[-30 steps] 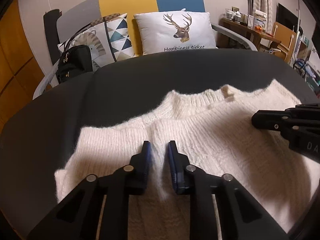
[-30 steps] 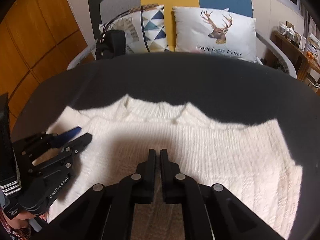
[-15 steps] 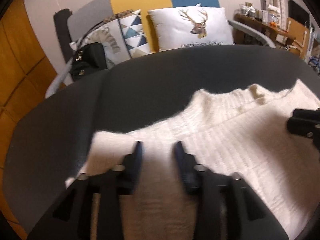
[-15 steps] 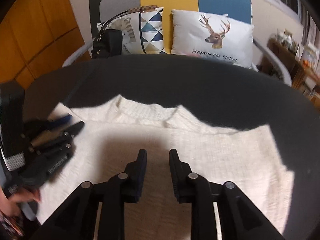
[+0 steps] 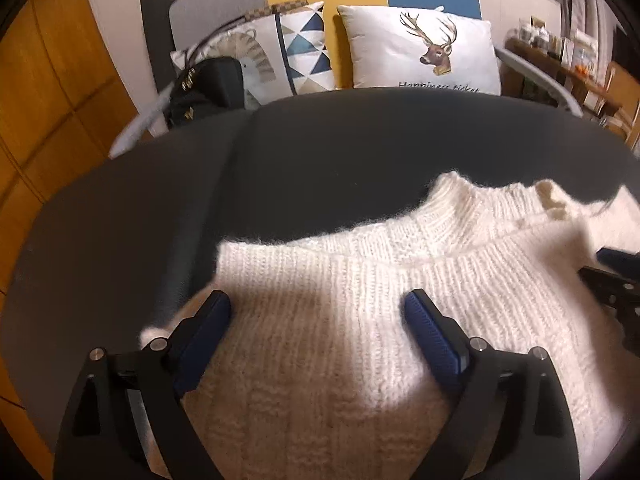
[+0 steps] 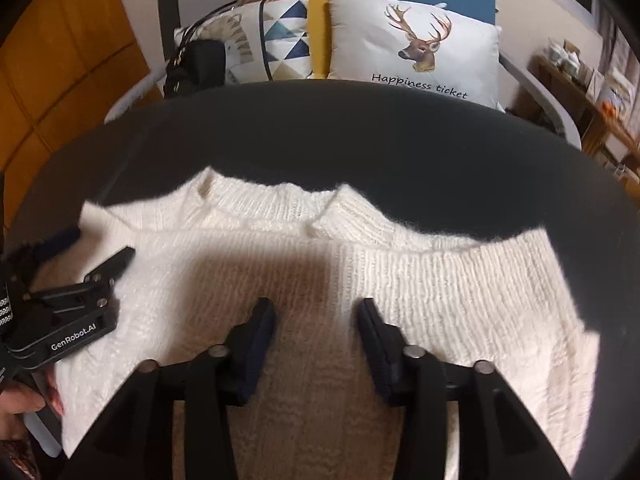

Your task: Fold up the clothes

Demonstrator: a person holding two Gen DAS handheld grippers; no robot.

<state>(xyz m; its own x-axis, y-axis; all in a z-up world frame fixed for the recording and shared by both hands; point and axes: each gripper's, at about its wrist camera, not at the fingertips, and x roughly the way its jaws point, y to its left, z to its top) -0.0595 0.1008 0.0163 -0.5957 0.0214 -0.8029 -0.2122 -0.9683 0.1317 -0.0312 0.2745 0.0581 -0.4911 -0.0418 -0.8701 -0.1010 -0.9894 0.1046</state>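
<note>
A cream knitted sweater (image 5: 360, 320) lies flat on the dark grey table (image 5: 320, 152), with its ribbed collar (image 6: 272, 204) on the far side. My left gripper (image 5: 316, 304) hovers over the sweater's left shoulder. Its jaws are opening wide and the blue pads (image 5: 432, 332) press on nothing. In the right wrist view the left gripper (image 6: 96, 246) sits at the sweater's left edge. My right gripper (image 6: 316, 310) is over the chest below the collar. Its jaws are opening, partly apart, with knit beneath them but not pinched. Its tip (image 5: 616, 268) shows at the right edge of the left wrist view.
Behind the table stands a sofa with a deer cushion (image 6: 416, 44), a triangle-pattern cushion (image 6: 280, 36) and a black bag (image 5: 208, 84). Orange wood panels (image 5: 52, 92) fill the left. A cluttered shelf (image 6: 592, 80) is at the right. A hand (image 6: 24, 404) holds the left gripper.
Both grippers have gone from nearly shut to open, the left one much wider. The left gripper has shifted left and lower over the sweater's shoulder. The right has sunk slightly.
</note>
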